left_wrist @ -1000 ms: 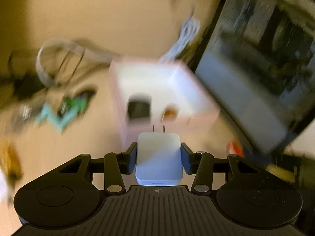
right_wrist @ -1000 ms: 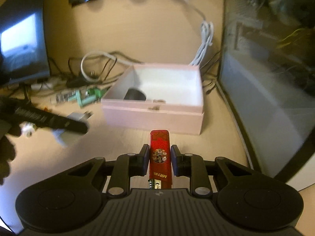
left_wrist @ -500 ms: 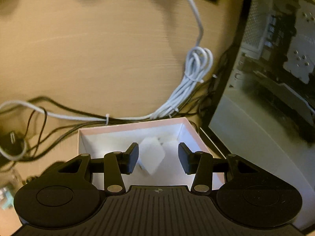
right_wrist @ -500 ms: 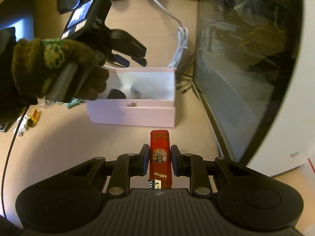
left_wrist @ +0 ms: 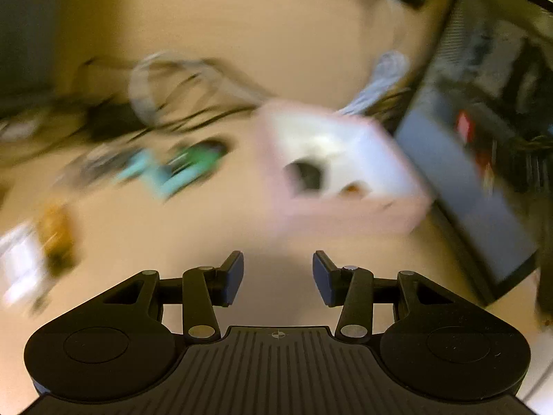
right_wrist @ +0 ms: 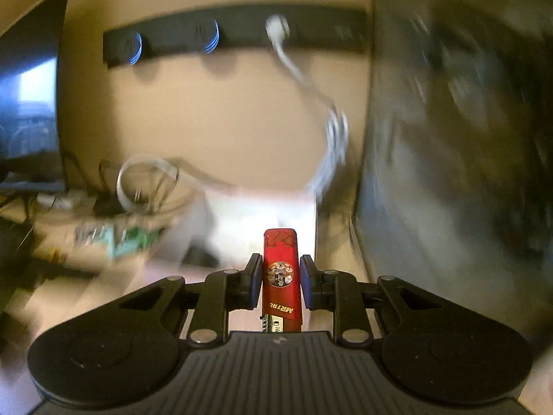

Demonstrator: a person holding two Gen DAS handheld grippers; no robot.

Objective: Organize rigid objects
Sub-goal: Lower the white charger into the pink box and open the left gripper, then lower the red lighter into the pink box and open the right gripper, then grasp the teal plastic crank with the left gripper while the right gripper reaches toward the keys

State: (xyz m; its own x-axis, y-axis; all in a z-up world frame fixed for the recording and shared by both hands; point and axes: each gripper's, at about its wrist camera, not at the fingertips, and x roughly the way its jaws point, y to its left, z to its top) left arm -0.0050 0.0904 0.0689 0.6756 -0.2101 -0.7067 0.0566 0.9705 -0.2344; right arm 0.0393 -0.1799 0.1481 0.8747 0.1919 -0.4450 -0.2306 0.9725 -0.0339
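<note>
My left gripper [left_wrist: 278,278] is open and empty, back from the pink box [left_wrist: 349,207], which is blurred by motion and holds a dark object [left_wrist: 306,176] and a small orange-brown one [left_wrist: 352,186]. My right gripper [right_wrist: 280,282] is shut on a red lighter [right_wrist: 281,276] and holds it close over the box's white inside [right_wrist: 249,214]. Both views are blurred.
A computer case with a glass side [left_wrist: 484,145] stands right of the box. White and black cables [left_wrist: 179,83] and green-teal parts [left_wrist: 179,169] lie left of it. A black power strip [right_wrist: 224,41] lies at the back. A monitor [right_wrist: 27,103] stands left.
My left gripper opened and dropped the white charger into the box, then pulled back and left. My right gripper has carried the lighter forward to the box.
</note>
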